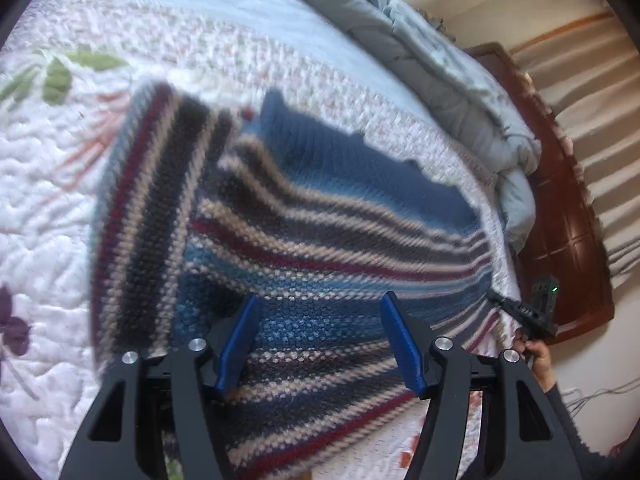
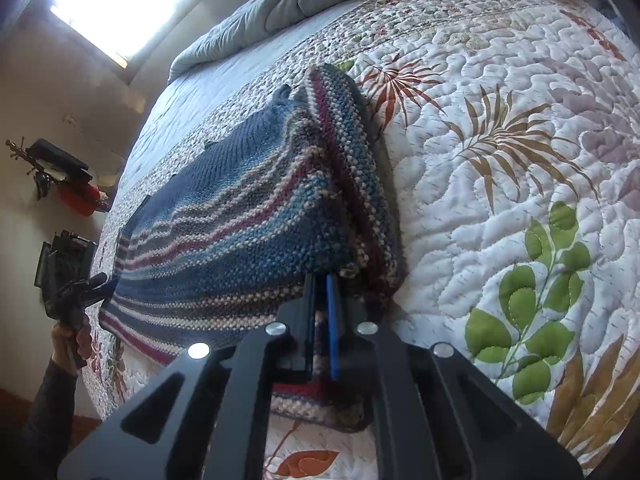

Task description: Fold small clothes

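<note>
**Right gripper pinches the sweater's hem; left gripper hangs open over it**

Left wrist view: the striped knit sweater (image 1: 320, 240) lies flat on the floral quilt (image 1: 48, 200), straight ahead of and beneath the left gripper (image 1: 318, 340). Its stripes run across the view toward the quilt's far right edge, where the other hand-held tool shows. One side panel is doubled over onto the body at the left. The blue fingers (image 1: 240, 344) stand wide apart above the knit, released, with nothing pinched between them.

Right wrist view: the sweater's long axis runs away from the right gripper (image 2: 322, 320) toward the grey duvet (image 2: 280, 0) at the head of the quilt. The jaws are clenched almost together on the near hem, with wool bunched between and below them. Judging by this, the right hand is the one placed to carry the hem forward.
</note>
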`<state>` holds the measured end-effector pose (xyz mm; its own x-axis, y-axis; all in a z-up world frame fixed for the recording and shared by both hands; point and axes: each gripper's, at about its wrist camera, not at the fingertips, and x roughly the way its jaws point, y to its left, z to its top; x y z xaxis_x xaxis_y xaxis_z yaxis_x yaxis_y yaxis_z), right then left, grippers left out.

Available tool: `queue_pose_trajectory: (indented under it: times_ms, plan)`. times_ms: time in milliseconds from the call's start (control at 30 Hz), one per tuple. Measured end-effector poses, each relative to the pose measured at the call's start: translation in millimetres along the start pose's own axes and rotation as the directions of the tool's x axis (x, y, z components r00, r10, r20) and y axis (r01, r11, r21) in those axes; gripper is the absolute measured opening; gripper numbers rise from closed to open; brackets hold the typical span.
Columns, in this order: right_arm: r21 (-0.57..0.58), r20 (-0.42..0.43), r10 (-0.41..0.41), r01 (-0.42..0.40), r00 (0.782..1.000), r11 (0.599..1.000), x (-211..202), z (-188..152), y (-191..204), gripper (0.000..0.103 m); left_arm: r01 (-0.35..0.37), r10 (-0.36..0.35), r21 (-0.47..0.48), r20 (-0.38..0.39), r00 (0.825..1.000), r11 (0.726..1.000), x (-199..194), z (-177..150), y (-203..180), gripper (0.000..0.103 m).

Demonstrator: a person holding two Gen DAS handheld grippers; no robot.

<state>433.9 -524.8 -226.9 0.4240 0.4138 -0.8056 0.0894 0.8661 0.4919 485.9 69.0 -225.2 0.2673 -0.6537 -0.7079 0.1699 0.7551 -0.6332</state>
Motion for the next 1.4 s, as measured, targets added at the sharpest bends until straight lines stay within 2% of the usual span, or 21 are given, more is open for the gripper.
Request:
queue_pose_trajectory:
  times_ms: [33, 100, 200, 267, 367, 467, 533, 633, 667, 733, 767, 833, 1133, 1400]
  plan:
    - [0.004, 0.009, 0.003, -0.003, 1.000, 1.000, -4, 0, 3, 0.012, 0.016, -0.016, -0.002, 0.029, 0.999, 1.000, -14, 1, 0, 0.065]
    - [-0.011, 0.036, 0.011, -0.011, 0.999, 1.000, -14, -3, 14, 0.032, 0.037, -0.035, -0.023, 0.097, 0.995, 0.999, -46, 2, 6, 0.069]
    - [-0.086, 0.073, 0.000, 0.007, 0.997, 0.996, -24, -11, 42, 0.036, 0.043, -0.032, -0.061, 0.180, 0.983, 0.997, -86, 0, 23, 0.075]
    - [-0.122, 0.068, 0.025, -0.016, 0.997, 0.992, -21, -18, 67, 0.038, 0.034, -0.019, -0.080, 0.183, 0.983, 0.996, -97, -2, 33, 0.077]
    - [-0.198, 0.057, 0.046, -0.034, 0.997, 0.980, -10, -27, 111, 0.055, -0.002, 0.014, -0.093, 0.128, 0.992, 0.996, -96, -7, 45, 0.080]
    - [-0.299, 0.046, 0.057, -0.041, 0.997, 0.953, 5, -41, 162, 0.057, -0.010, 0.018, -0.090, 0.094, 0.995, 0.996, -89, -9, 53, 0.081]
    - [-0.410, 0.048, 0.042, -0.018, 0.998, 0.912, 19, -57, 206, 0.058, -0.018, 0.025, -0.093, 0.077, 0.997, 0.995, -82, -9, 56, 0.084]
    - [-0.560, 0.051, 0.003, 0.026, 0.999, 0.828, 42, -85, 262, 0.064, -0.024, 0.029, -0.098, 0.051, 0.998, 0.995, -73, -7, 60, 0.086]
    - [-0.616, 0.056, -0.018, 0.049, 0.998, 0.787, 53, -96, 283, 0.065, -0.033, 0.036, -0.097, 0.036, 0.999, 0.995, -70, -6, 61, 0.087]
    - [-0.686, 0.075, -0.042, 0.082, 0.996, 0.723, 66, -114, 309, 0.065, -0.060, 0.061, -0.083, 0.015, 0.998, 0.995, -64, -3, 63, 0.089]
    - [-0.707, 0.078, -0.044, 0.087, 0.996, 0.702, 71, -121, 318, 0.065, -0.084, 0.084, -0.074, 0.002, 0.996, 0.994, -62, -1, 64, 0.089]
    - [-0.749, 0.095, -0.045, 0.102, 0.994, 0.654, 83, -137, 340, 0.065, -0.085, 0.085, -0.068, -0.012, 0.996, 0.994, -60, 1, 66, 0.091]
    - [-0.846, 0.133, -0.074, 0.152, 0.988, 0.511, 127, -183, 400, 0.065, -0.057, 0.054, -0.034, -0.082, 0.995, 0.998, -44, 17, 79, 0.093]
    - [-0.872, 0.156, -0.086, 0.178, 0.984, 0.455, 161, -198, 431, 0.065, -0.026, 0.026, -0.004, -0.109, 0.994, 1.000, -26, 31, 71, 0.093]
